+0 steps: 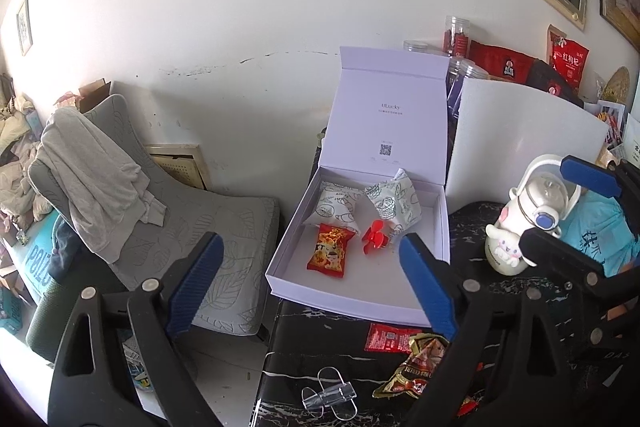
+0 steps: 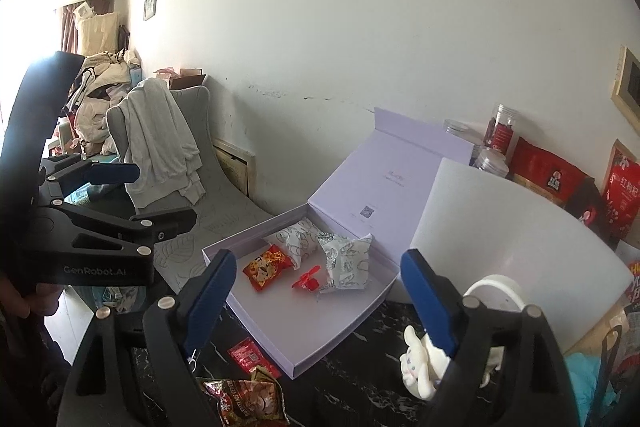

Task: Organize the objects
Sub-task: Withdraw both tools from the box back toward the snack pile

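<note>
Open white cardboard gift box [image 1: 352, 291] on black marbled table [image 1: 320, 347], inside it two white printed pouches [image 1: 336, 207], red snack packet [image 1: 329, 254] – small red plastic fan [image 1: 374, 235] at its 3 o'clock, left gripper [image 1: 312, 267] and right gripper [image 2: 316, 291] both spread wide, empty, crumpled brown wrapper [image 2: 248, 401] at 6 o'clock of the box.

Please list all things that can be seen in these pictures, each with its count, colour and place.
box: 1, white, open on table
patterned packets: 2, white, in box
snack packet: 1, red-orange, in box
small red thing: 1, in box
bottle: 1, white, right of box
wrappers: 2, red and brown, before box
clear clip: 1, table front
chair: 1, grey, left
left tongs: open, empty
right tongs: open, empty
</note>
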Available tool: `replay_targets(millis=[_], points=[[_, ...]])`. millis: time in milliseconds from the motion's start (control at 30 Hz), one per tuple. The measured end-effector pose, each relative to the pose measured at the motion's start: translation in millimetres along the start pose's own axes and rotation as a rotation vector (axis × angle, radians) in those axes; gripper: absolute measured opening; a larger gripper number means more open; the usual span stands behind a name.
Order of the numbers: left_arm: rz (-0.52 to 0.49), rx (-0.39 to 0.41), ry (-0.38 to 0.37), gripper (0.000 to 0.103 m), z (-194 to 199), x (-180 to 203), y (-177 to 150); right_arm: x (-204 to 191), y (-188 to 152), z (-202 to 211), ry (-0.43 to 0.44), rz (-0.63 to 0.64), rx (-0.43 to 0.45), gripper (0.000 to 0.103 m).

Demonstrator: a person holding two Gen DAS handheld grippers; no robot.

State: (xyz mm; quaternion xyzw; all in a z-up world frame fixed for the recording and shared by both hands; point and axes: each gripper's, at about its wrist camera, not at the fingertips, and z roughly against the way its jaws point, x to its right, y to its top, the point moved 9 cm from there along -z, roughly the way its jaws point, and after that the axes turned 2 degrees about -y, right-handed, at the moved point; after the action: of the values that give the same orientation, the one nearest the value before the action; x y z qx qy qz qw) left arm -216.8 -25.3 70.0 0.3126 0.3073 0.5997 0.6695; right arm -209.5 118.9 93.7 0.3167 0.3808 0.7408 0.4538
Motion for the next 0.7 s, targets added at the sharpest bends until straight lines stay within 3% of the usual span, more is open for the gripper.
replay_targets(millis=[700], points=[[-0.012,-0.041,-0.011,0.089,16.9,25.0,-51.0,-2.6,-53.1,31.0,-0.011,-0.037,-0.039,0.085]])
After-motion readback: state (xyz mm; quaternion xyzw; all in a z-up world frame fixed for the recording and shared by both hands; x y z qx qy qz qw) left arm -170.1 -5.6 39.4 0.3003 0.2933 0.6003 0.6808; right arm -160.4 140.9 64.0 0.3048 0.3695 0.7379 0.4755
